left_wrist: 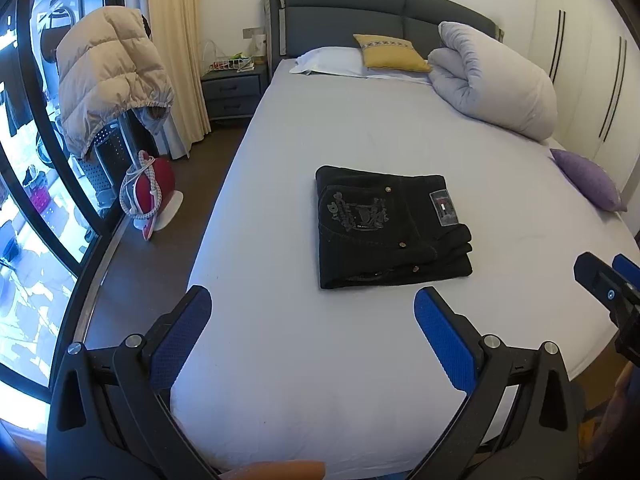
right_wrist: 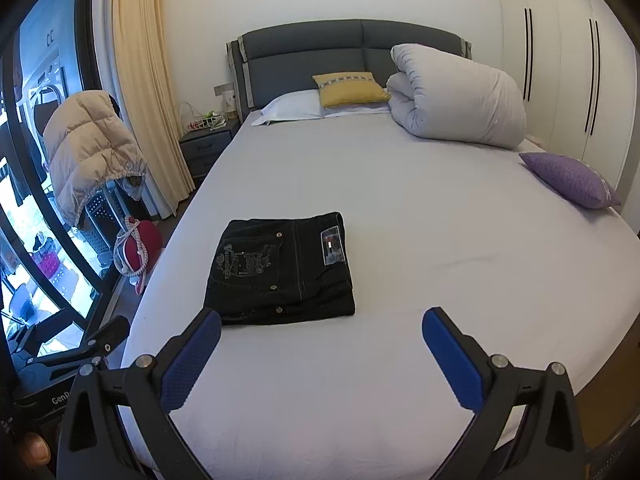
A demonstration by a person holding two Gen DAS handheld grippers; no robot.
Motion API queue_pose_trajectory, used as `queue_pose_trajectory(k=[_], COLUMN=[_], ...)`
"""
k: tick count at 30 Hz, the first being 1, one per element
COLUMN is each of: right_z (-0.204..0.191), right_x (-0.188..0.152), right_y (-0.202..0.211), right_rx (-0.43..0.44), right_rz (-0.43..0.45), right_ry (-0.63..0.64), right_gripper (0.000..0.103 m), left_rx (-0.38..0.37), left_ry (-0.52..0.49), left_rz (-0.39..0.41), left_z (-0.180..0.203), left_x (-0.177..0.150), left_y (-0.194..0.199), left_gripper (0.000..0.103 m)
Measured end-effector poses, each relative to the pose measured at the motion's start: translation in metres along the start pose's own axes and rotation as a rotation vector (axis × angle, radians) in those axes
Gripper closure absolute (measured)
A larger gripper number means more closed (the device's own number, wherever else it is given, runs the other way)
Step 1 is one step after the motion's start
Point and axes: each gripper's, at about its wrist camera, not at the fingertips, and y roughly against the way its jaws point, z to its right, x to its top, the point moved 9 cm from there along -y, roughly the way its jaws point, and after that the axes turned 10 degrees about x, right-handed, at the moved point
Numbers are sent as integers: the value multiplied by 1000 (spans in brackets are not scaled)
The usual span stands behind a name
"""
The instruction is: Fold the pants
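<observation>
Black jeans point(left_wrist: 390, 228) with grey stitched pocket picture, pale lilac bed sheet point(left_wrist: 360, 128), yellow cushion point(left_wrist: 390, 53) with patterned band, purple cushion point(right_wrist: 570, 179), blue gripper pads point(left_wrist: 442, 338), beige puffer jacket point(left_wrist: 108, 76).

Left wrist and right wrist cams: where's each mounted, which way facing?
Left wrist: behind the open left gripper, facing up the white-sheeted bed at the folded black denim pants; right gripper at the right edge.
Right wrist: behind the open right gripper, same heading; left gripper low at the left edge.
Shared: pants, bed, rolled white duvet.
</observation>
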Motion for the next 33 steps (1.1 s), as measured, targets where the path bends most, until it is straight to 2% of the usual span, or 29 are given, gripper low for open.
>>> queue_pose_trajectory(k=[33], right_z=[2], right_x=[-11], right_y=[-11], right_rx=[-5], right_rz=[-53], right_ry=[-2], right_gripper=[0], left_rx=[4], left_ry=[8], left_rz=[-32], left_z=[1], left_x=[-8], left_y=[-17], left_gripper=[0])
